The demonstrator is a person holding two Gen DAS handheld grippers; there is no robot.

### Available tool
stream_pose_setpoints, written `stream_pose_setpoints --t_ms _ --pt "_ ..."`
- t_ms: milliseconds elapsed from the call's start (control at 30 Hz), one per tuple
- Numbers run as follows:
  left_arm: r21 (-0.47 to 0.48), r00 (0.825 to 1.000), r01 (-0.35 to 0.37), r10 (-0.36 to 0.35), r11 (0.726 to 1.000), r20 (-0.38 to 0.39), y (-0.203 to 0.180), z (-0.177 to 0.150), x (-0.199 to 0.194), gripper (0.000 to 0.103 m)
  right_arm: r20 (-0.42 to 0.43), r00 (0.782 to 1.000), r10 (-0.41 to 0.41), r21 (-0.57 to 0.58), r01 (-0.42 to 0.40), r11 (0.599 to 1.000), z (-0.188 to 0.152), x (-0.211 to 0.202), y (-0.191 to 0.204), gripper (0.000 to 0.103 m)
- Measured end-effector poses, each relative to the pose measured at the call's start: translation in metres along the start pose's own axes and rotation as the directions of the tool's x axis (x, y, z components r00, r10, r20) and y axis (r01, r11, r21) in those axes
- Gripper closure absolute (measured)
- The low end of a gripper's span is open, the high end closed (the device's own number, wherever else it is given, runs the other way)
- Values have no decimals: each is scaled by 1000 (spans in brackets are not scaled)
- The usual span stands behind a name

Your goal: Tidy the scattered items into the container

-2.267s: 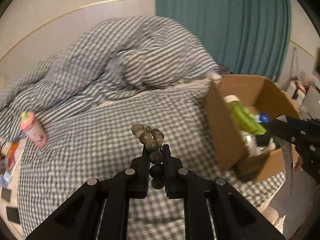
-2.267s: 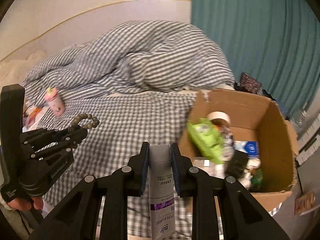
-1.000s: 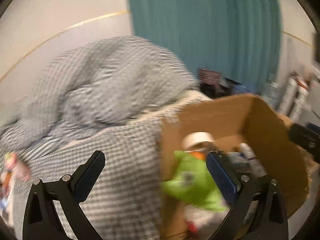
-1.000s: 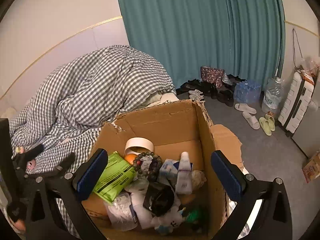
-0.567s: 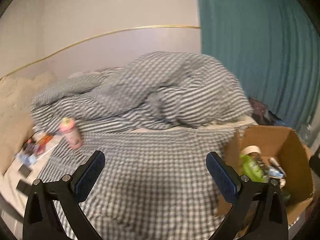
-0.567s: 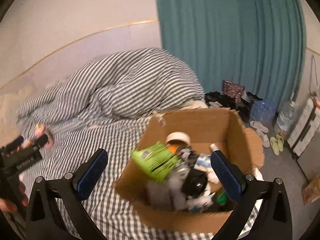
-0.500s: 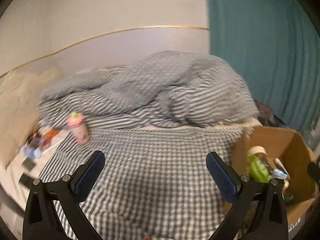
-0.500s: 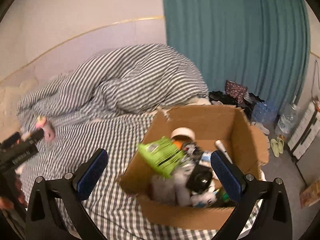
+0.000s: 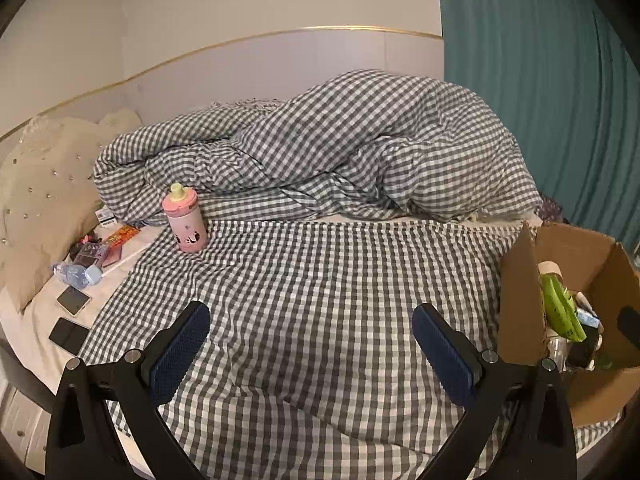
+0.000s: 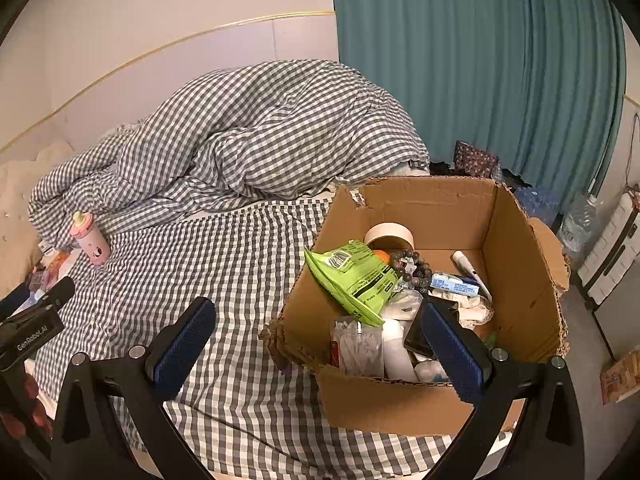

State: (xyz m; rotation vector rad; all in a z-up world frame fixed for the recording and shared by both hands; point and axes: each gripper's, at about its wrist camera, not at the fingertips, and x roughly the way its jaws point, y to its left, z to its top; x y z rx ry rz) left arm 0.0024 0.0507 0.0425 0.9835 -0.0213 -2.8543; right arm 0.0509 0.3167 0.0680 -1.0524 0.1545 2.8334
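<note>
Now, left to right across the bed.
Far left: a beige studded cushion (image 9: 38,184) leans at the edge; below it a small clear plastic bottle (image 9: 76,273), an orange snack packet (image 9: 122,235) and two dark phones (image 9: 72,318) lie on the pale sheet.
Cup: a pink toddler sippy cup with a yellow spout (image 9: 185,218) stands upright on the grey-and-white checked bedspread (image 9: 320,300), well apart from the box.
Bedding: a crumpled checked duvet (image 9: 340,152) is heaped along the pale headboard wall.
Left gripper (image 9: 310,342): blue-padded jaws spread wide, nothing between them, hovering over bare bedspread.
Right gripper (image 10: 320,338): jaws likewise wide apart and empty, over the near rim of the box.
Container: an open brown cardboard box (image 10: 520,280) sits on the bed's right edge.
Inside: a lime-green foil pouch (image 10: 354,276), a roll of beige tape (image 10: 388,235), a dark bead bracelet (image 10: 412,266), a white tube (image 10: 470,268), a bag of cotton swabs (image 10: 356,344), more, jumbled.
Room: teal pleated curtain (image 10: 480,72) behind, a water bottle (image 10: 576,224) on the floor.
</note>
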Motion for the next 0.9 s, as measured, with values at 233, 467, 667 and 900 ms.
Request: stream_pose_setpoints --t_ms 233,467,667,900 --pt "-12 1000 20 -20 1000 -15 -3 0 4 0 -24 1000 -8 -11 8 1000 -2 5 4 0" --pt "-11 1000 13 -13 1000 -26 -4 0 6 0 -39 999 -1 -5 1 1000 -5 10 5 0" --pt "-50 989 145 -146 988 -2 1 -5 4 0 -41 999 10 -1 -10 1000 -9 10 7 0" --pt "11 995 102 -102 995 15 -11 -7 -2 0 -57 998 10 9 -9 1000 -14 13 7 0"
